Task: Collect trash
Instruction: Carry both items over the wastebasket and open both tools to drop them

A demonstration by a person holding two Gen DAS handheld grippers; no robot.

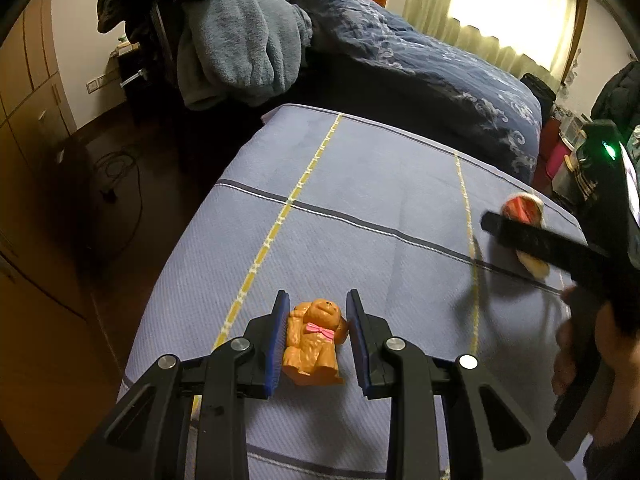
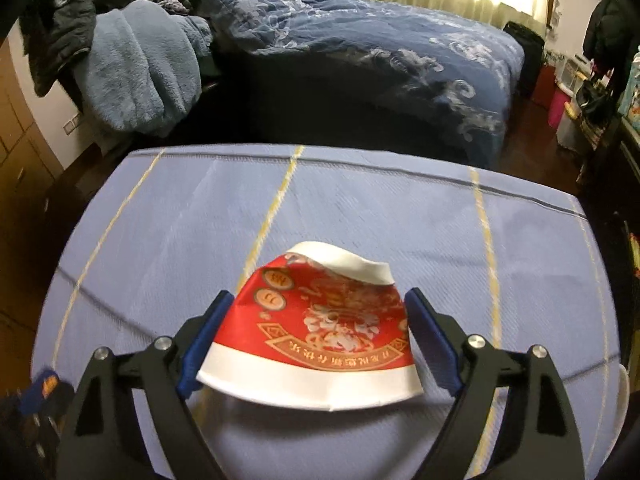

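Observation:
An orange toy dog with a pink bow lies on the lavender striped cloth of the table. My left gripper is shut on it, one blue pad at each side. A crushed red and white paper cup lies on the cloth on its side. My right gripper is closed around it, with both pads touching its edges. The left wrist view shows the same cup at the far right, partly hidden behind a black finger of the right gripper.
A bed with a dark blue quilt stands just beyond the table. A chair piled with a blue fleece and dark jackets is at the back left. Wooden cabinets line the left wall. A person's hand holds the right gripper.

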